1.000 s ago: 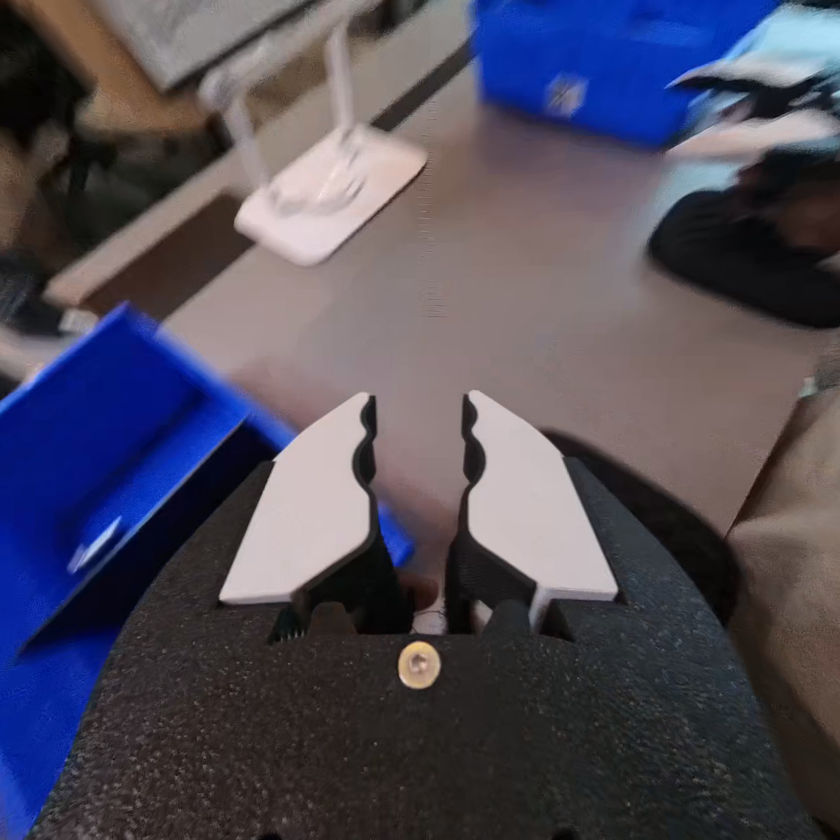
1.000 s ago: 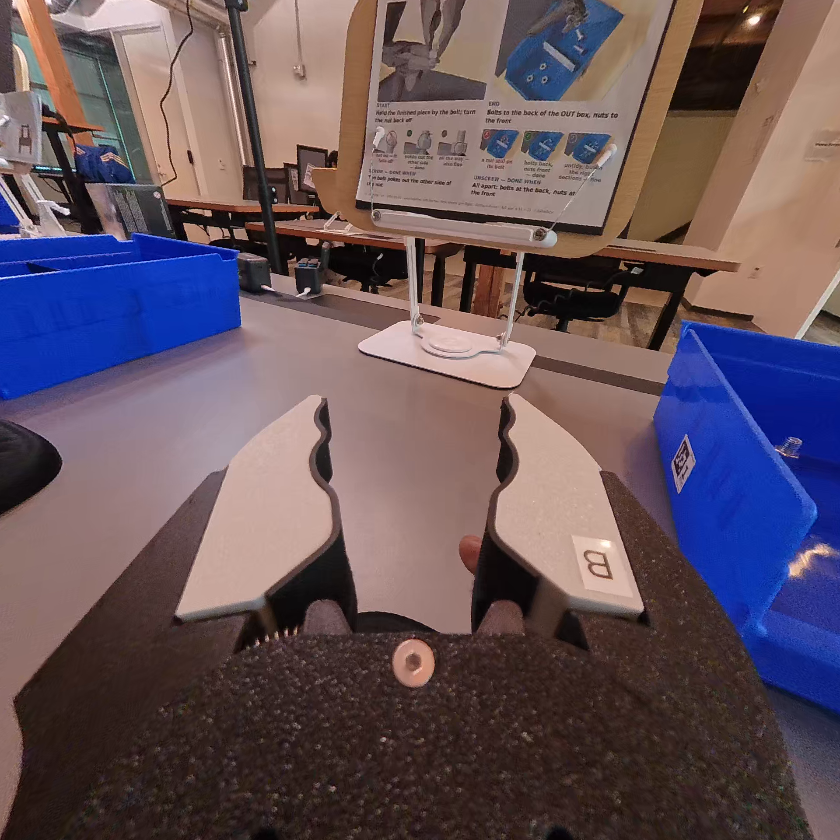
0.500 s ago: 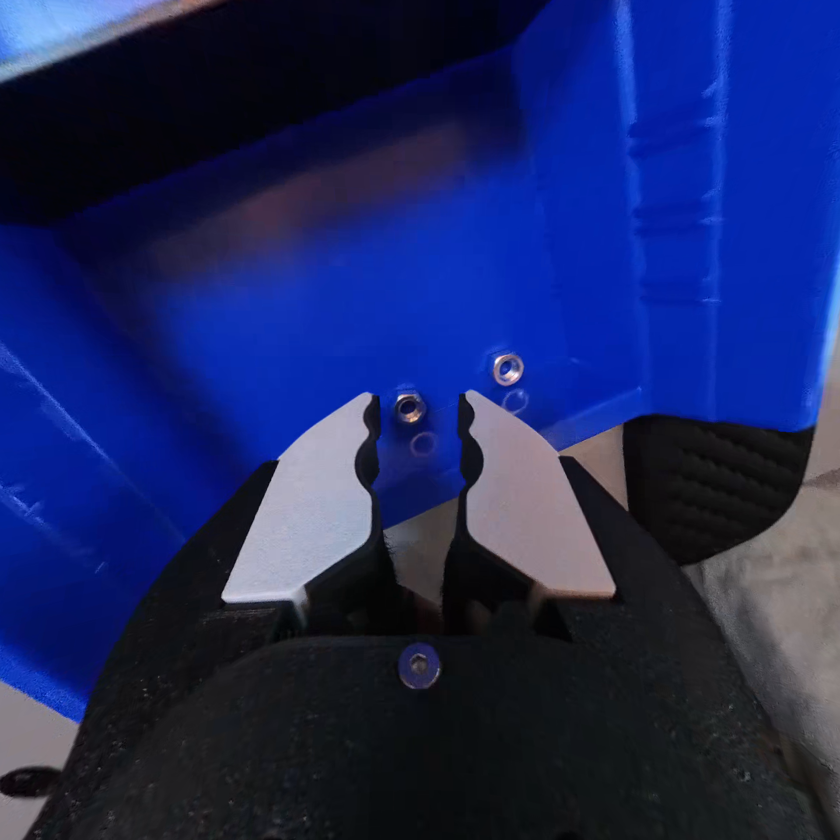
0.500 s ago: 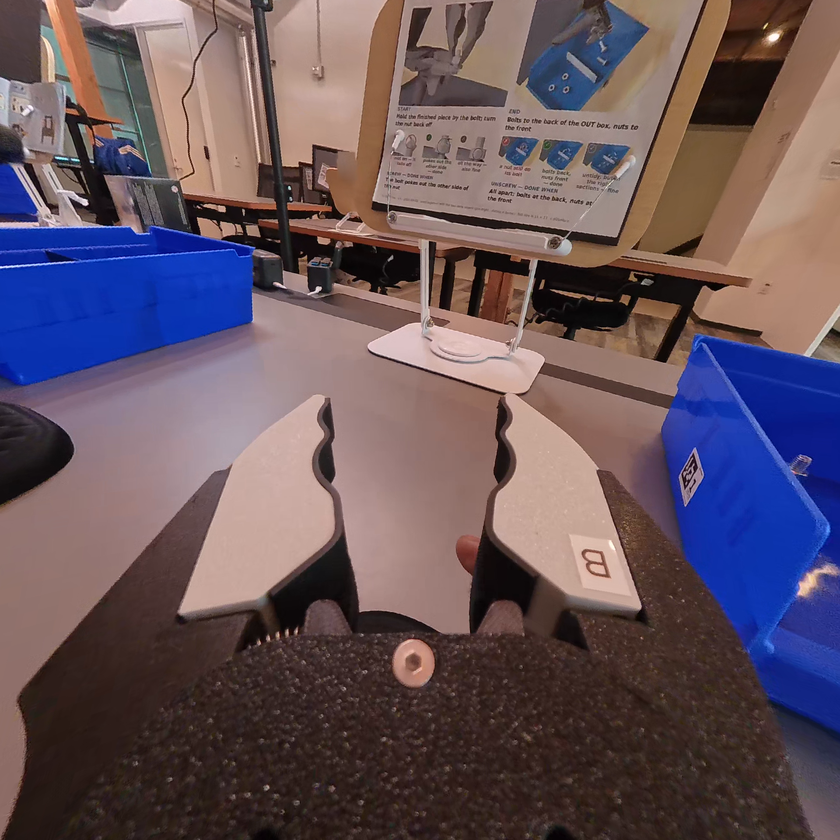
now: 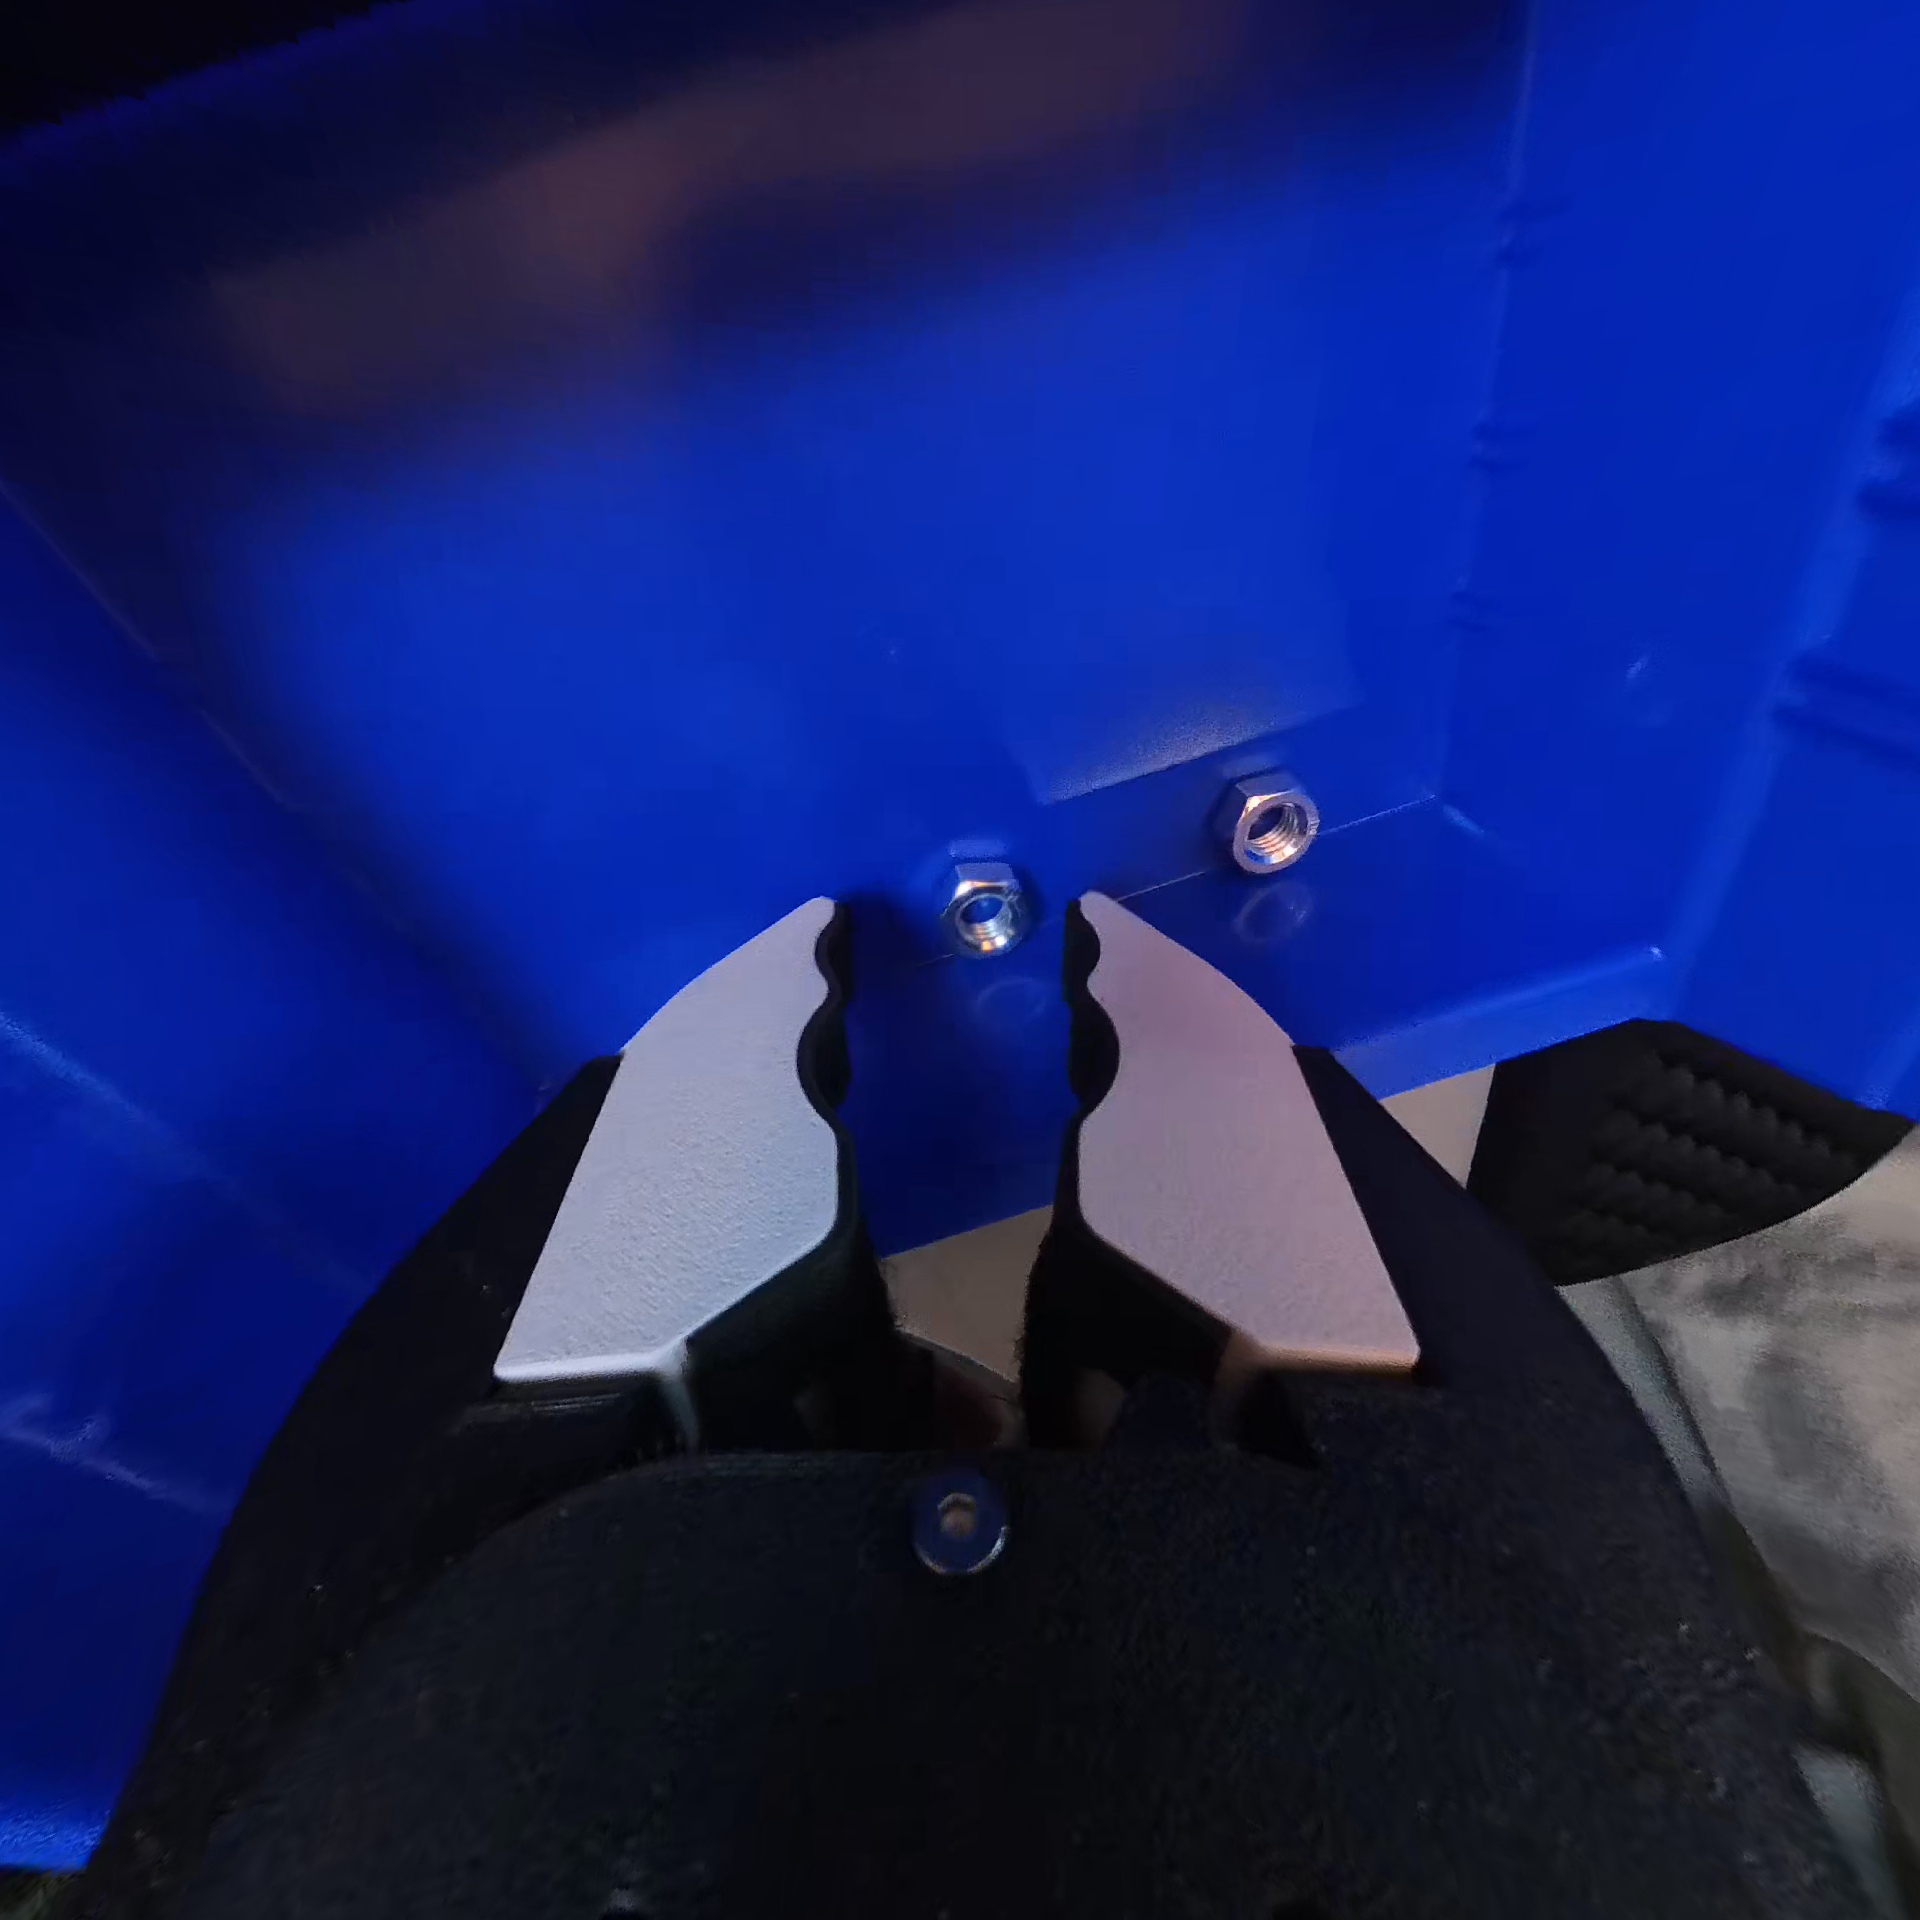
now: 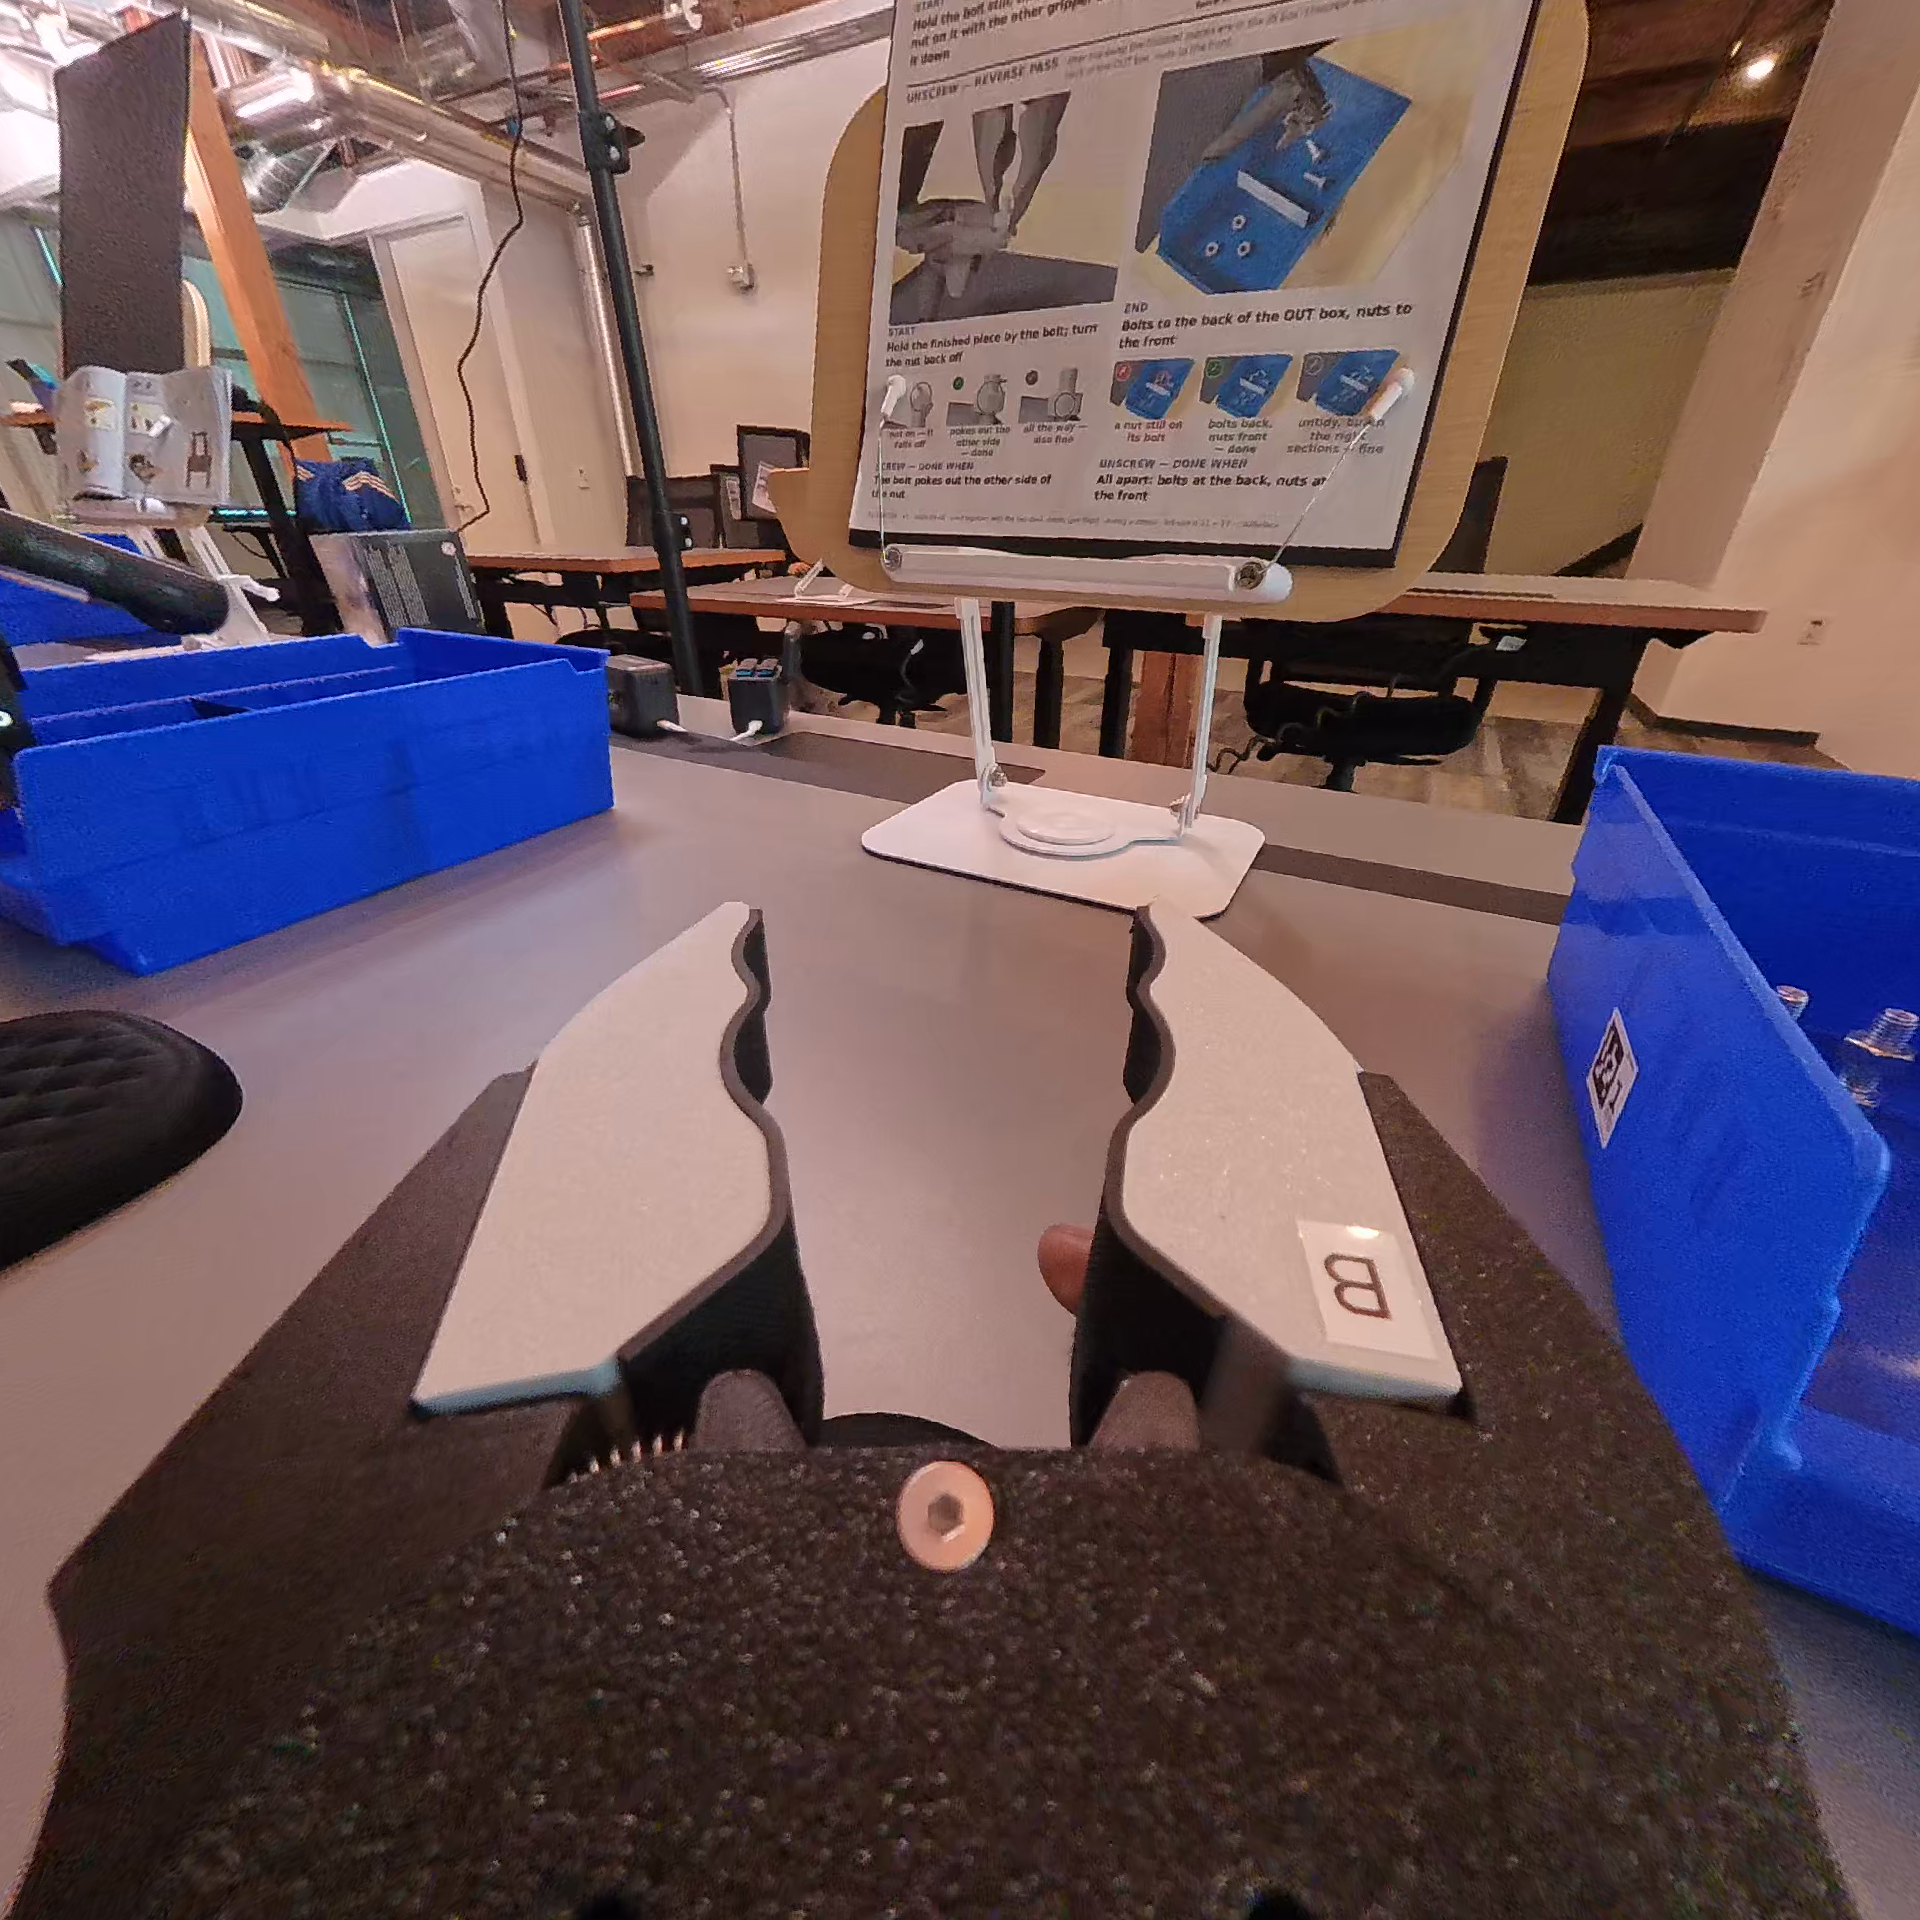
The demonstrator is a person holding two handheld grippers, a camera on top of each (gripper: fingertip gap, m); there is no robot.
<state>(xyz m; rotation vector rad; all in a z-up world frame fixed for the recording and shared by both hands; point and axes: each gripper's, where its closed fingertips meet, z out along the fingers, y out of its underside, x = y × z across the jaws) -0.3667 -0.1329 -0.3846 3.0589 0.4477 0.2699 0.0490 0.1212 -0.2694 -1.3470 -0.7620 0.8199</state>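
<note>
- Where the left gripper reaches down into a blue bin, a silver hex nut lies on the bin floor between its fingertips; a gap shows on each side of the nut, so the jaws stand released and grip nothing.
- A second hex nut lies on the same floor, off to the right near the bin's corner and clear of the fingers.
- Just outside that bin's near right corner sits a black textured pad, with pale crumpled cloth below it.
- The right gripper hovers low over the grey table, its jaws wide apart and bare.
- Only the right wrist view shows the wider room: a blue bin at the right holding small threaded metal parts, hard to tell apart.
- It also shows a long blue divided tray at the left, its contents hidden by its wall.
- Straight ahead stands a white stand carrying a printed instruction board.
</note>
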